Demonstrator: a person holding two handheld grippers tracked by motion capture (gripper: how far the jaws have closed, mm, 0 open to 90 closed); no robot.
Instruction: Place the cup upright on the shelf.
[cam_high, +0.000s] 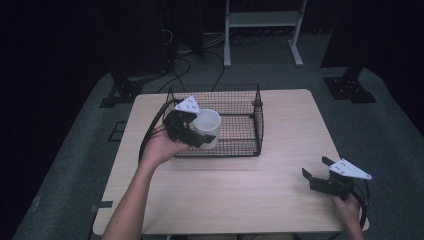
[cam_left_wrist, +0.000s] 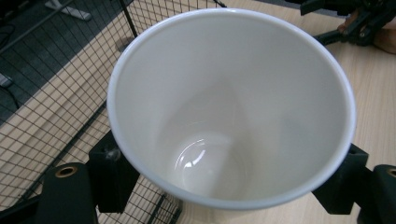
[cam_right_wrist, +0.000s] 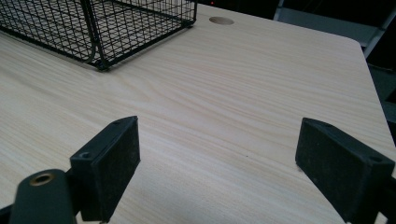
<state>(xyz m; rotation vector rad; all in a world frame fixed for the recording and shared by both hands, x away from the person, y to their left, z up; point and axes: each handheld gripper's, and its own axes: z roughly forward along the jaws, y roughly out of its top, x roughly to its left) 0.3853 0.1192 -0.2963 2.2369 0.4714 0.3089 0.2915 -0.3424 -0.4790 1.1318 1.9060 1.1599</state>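
Note:
A white cup, empty and open side up, hangs over the front left corner of a black wire basket. My left gripper is shut on it, a jaw on either side of its wall. In the left gripper view the cup is seen from above its mouth, between the two pads, with the basket mesh underneath at the left. My right gripper rests low at the table's front right, open and holding nothing. Its own view shows my right gripper with jaws wide apart over bare wood.
The light wooden table has bare wood in front of and to the right of the basket. A round hole sits near its far edge. Cables, stand feet and a white frame stand on the dark floor beyond.

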